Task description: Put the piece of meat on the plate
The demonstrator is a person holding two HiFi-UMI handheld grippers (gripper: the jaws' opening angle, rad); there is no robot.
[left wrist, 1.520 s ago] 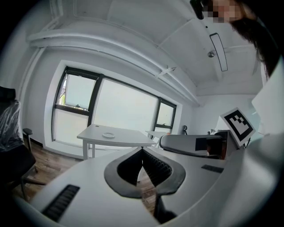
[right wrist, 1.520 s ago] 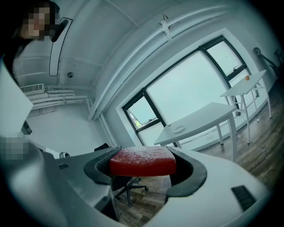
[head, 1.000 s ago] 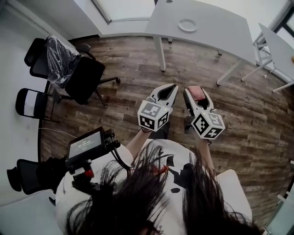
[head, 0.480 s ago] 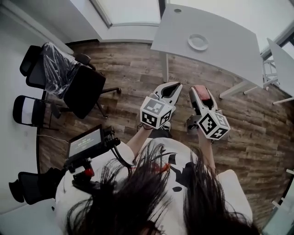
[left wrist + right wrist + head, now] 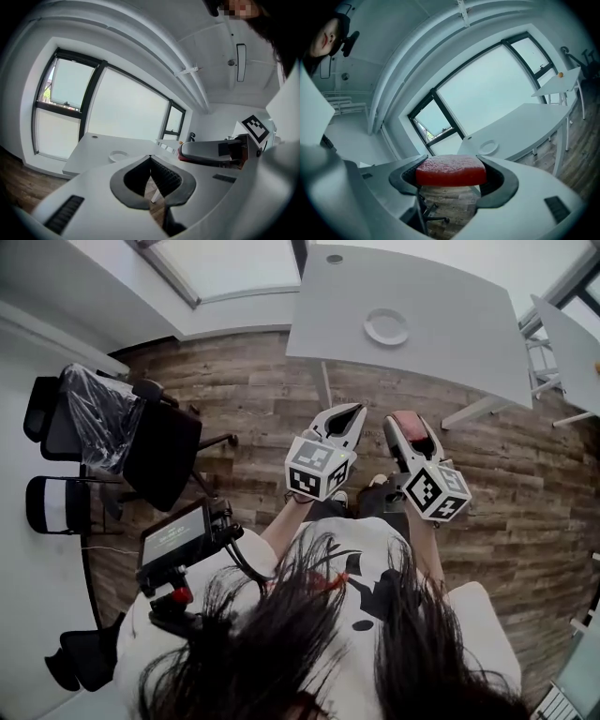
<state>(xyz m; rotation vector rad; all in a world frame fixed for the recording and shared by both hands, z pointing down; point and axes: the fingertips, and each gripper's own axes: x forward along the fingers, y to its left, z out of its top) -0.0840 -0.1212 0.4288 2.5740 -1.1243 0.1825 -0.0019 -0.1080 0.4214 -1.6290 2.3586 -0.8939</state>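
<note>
Firmly, the right gripper (image 5: 451, 175) clamps the piece of meat (image 5: 450, 168) crosswise between its jaws, over the wooden floor (image 5: 253, 409). Beside it, the left gripper (image 5: 150, 160) is closed on nothing. The plate (image 5: 386, 326) sits on the white table (image 5: 459, 329) ahead, well apart.

Nothing legible for you: small black monitor (image 5: 175, 534) at 8 o'clock shows text lines, too blurred to read.

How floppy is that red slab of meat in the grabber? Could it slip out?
Probably stiff: the red textured meat slab sits flat between the right gripper's jaws, no sagging. Likely light, since only its ends are pinched. Its bumpy surface probably resists slipping.
</note>
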